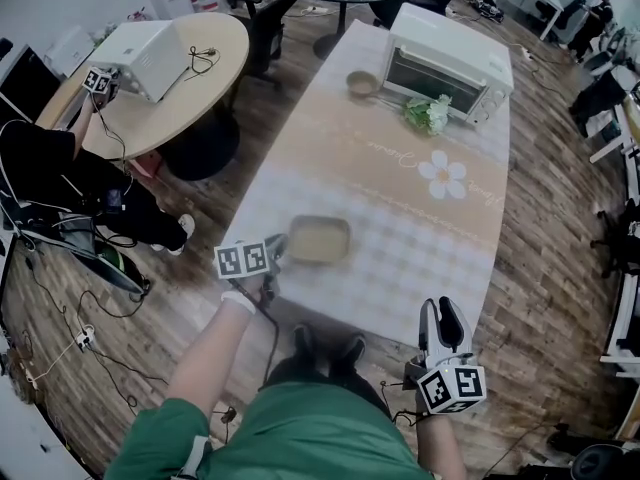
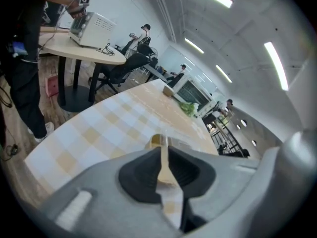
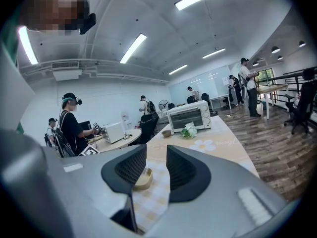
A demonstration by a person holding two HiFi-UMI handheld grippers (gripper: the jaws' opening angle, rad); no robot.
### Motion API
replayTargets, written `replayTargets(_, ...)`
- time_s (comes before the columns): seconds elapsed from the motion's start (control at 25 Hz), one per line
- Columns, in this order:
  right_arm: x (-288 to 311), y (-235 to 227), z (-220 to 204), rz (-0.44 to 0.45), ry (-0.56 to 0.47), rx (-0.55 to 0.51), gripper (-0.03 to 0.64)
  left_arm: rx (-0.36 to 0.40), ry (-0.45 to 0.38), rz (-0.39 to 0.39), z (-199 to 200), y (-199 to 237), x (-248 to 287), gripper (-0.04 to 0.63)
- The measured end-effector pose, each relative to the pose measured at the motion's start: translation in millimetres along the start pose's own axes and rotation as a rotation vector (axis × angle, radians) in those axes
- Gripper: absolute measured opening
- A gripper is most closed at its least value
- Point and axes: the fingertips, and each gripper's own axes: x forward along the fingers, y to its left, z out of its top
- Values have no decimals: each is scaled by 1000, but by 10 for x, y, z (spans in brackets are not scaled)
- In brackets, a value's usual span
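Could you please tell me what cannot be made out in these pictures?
Beige rectangular tray: the left gripper view shows only a rim sliver; the left gripper's shut jaws hide the rest.
Same tray, right gripper view: partly behind the open right gripper's jaw.
Small brown bowl: contents too small, head view.
White toaster oven: interior dark, too small.

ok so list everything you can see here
table: one, checked beige cloth with a white flower, centre
tray: one, tan, table's near end
oven: one, white, table's far end
bowl: one, tan, left of the oven
greens: one bunch, green, before the oven
round table: one, wooden, left
second oven: one, white, on the round table
person: one, dark clothes, far left
left gripper: grey, shut on the tray's rim
right gripper: grey, open, off the table
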Motion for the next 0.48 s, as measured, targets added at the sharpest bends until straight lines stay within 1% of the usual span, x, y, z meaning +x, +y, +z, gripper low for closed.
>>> replayTargets(0.2, -64, 20, 61, 18, -21, -17, 126, 7, -39, -31, 58, -204, -167, 41)
replayTargets(0.48, -138, 31, 214, 17, -45, -29, 126, 55, -108, -85, 194, -625, -441, 41)
